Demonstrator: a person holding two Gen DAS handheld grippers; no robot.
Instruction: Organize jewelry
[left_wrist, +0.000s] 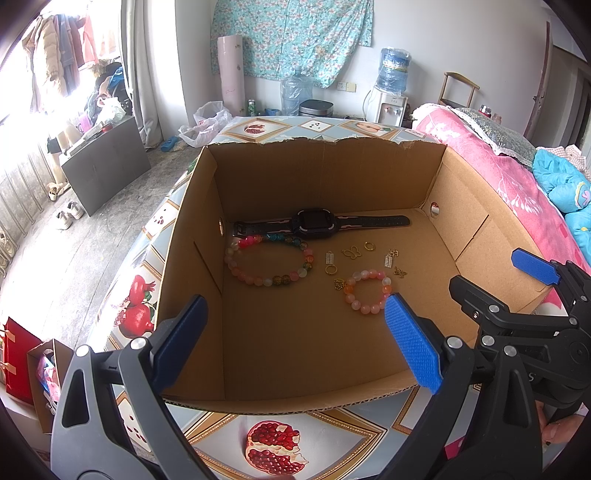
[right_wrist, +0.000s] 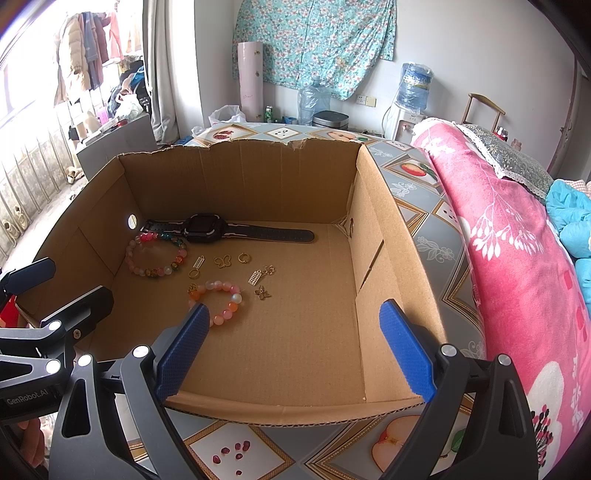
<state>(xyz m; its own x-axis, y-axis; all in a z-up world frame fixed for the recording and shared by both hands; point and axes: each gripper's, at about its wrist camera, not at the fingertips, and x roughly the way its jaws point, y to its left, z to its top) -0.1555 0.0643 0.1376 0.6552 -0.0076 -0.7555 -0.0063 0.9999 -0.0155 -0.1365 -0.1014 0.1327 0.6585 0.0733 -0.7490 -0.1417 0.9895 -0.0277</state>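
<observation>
Standing on fruit-print table (left_wrist: 280, 439) | cardboard box (left_wrist: 325, 177) | bedroom, pink bedspread (right_wrist: 517, 258)

Daylight floods in from the window (left_wrist: 22, 96) on the left and it's totally blown out white there. Inside the cardboard box (left_wrist: 325, 177) the light's soft, shadows faint. Heavy fisheye bending, dark vignette corners, center pretty sharp.

Table (left_wrist: 373, 432) (fruit-print cloth) carries open cardboard box (left_wrist: 325, 173).
</observation>
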